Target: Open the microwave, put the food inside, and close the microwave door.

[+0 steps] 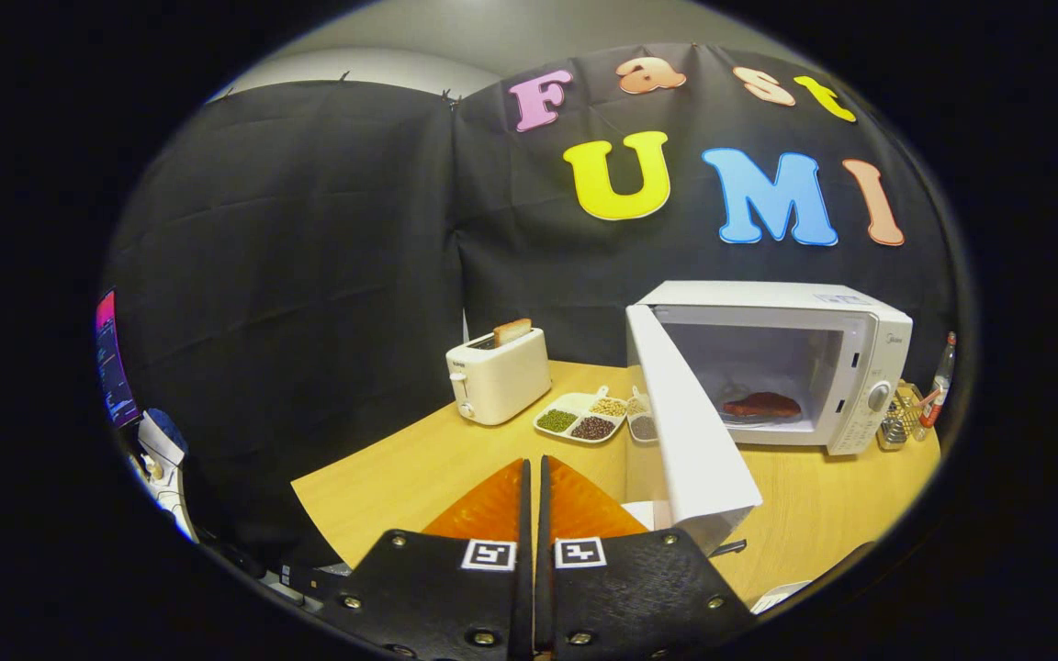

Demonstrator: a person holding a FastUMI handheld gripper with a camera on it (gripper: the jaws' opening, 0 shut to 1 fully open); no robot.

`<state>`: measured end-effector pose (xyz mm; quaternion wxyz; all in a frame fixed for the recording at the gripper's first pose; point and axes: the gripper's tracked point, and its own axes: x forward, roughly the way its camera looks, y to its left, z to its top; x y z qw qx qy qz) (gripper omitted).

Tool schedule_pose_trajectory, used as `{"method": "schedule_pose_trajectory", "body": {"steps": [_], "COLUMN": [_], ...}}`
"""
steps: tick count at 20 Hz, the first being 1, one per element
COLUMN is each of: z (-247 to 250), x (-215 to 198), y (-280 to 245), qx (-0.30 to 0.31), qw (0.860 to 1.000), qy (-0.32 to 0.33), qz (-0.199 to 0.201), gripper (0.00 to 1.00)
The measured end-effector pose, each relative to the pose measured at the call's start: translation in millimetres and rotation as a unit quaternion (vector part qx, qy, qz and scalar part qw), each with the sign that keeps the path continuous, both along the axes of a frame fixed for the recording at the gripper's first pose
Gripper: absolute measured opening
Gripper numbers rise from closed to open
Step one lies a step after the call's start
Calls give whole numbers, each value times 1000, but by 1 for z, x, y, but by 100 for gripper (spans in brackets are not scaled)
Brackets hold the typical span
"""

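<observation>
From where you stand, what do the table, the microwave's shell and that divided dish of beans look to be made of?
Table: wood or wood-look laminate, pale, matte, with faint grain.
Microwave: white painted metal or plastic, smooth and slightly glossy; which one I can't tell. Its door hangs open.
Divided dish: white ceramic or plastic, with a smooth glossy rim.
The gripper is shut on nothing, fingers together.

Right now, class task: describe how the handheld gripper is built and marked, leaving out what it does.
The gripper has two wedge-shaped fingers with a ridged texture, each on a dark plate with shiny screws. Each plate carries a small square black-and-white marker. The fingers are closed together, empty.
</observation>
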<state>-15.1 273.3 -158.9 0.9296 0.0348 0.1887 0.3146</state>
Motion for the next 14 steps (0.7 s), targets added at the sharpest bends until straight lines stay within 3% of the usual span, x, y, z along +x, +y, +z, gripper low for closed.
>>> {"method": "schedule_pose_trajectory", "body": {"steps": [14], "z": [-29], "x": [76], "y": [-118], "qx": [-42], "qw": [993], "qy": [22], "qz": [-106], "gripper": [2]}}
